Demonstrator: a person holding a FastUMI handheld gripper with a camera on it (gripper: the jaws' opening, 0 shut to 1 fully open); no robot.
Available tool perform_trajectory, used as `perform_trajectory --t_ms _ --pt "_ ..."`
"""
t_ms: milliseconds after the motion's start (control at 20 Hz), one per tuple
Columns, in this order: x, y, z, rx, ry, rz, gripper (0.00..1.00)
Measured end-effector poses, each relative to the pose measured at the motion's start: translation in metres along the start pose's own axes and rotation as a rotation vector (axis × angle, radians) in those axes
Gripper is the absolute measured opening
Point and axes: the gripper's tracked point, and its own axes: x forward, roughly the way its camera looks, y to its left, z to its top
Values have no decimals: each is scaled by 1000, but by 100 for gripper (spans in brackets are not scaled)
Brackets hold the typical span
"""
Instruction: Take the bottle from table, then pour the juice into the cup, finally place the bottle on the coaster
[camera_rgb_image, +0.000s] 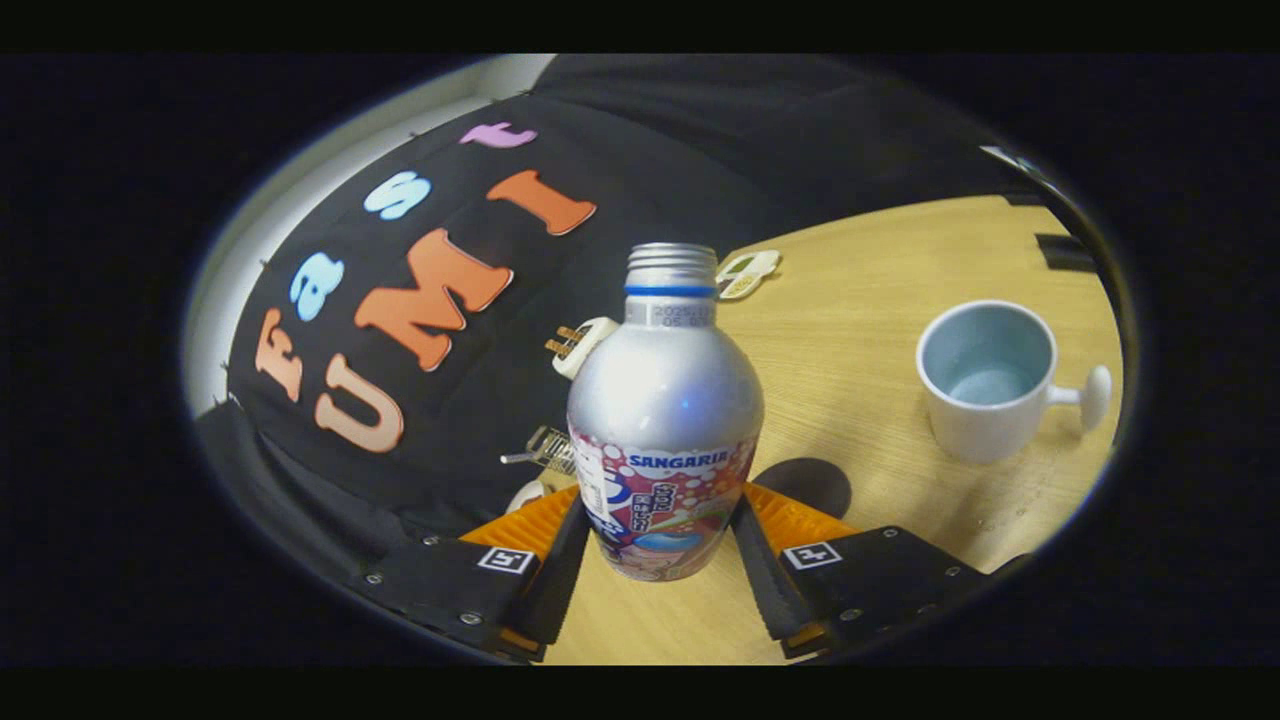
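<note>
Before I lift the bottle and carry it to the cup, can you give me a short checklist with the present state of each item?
1. Bottle between the fingers: ok, both press its lower body.
2. Bottle upright: ok, it stands straight between the fingers.
3. Bottle opened: ok, the threaded neck shows no cap.
4. Cup upright and ready: ok, its mouth faces up and it looks empty, on the table beyond the right finger.
5. Way from bottle to cup free: ok, bare wood lies between them.
6. Coaster located: cannot tell, a dark round thing behind the bottle may be it.
</note>
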Motion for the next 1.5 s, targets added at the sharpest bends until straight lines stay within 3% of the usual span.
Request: perform_trajectory --t_ms 200,550,1000,1350,1500 --pt "7 -22 1 -280 -51 -95 76" --pt "31 -37 0 -582 -104 -185 76" --pt "46 -37 -10 -749 -108 -196 78" --pt "47 -42 -11 -791 -114 -227 81" --pt "43 -48 -17 -809 -90 -231 94"
